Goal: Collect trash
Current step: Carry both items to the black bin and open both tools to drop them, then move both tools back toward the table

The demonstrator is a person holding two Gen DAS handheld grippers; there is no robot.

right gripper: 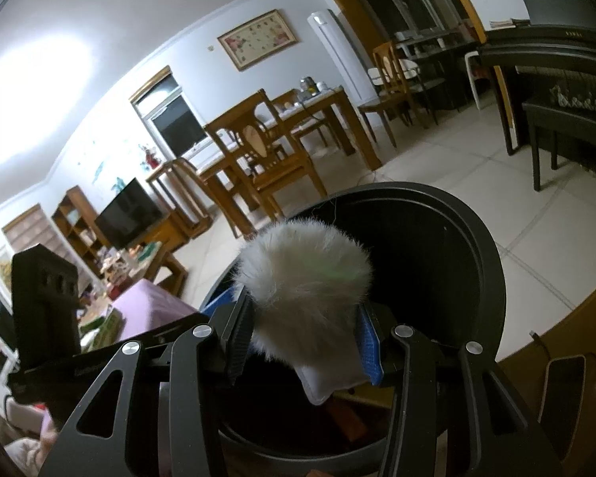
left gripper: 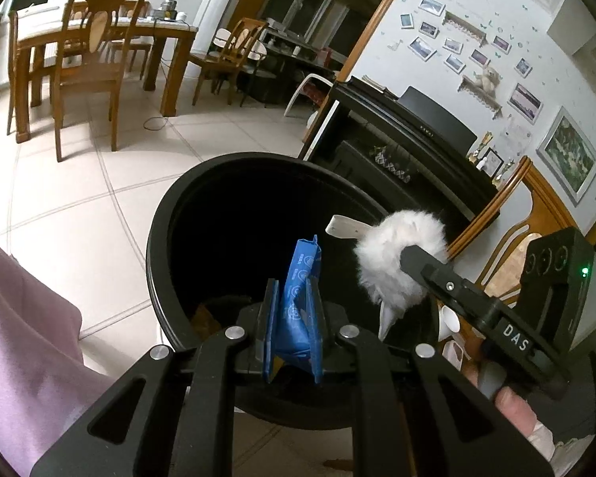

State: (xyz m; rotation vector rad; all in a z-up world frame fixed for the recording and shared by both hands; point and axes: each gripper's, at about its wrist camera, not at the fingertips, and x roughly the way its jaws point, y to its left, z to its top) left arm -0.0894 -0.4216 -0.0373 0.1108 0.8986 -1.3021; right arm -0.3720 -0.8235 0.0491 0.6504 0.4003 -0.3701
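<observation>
A round black trash bin stands on the tiled floor; it also shows in the right wrist view. My left gripper is shut on a crumpled blue wrapper and holds it over the bin's open mouth. My right gripper is shut on a white fluffy item with a flat white strap, also over the bin; it shows in the left wrist view at the bin's right side. Some brownish trash lies inside the bin.
A wooden dining table with chairs stands across the floor. A black piano is behind the bin. Pink cloth lies at the left. A wooden chair is at the right.
</observation>
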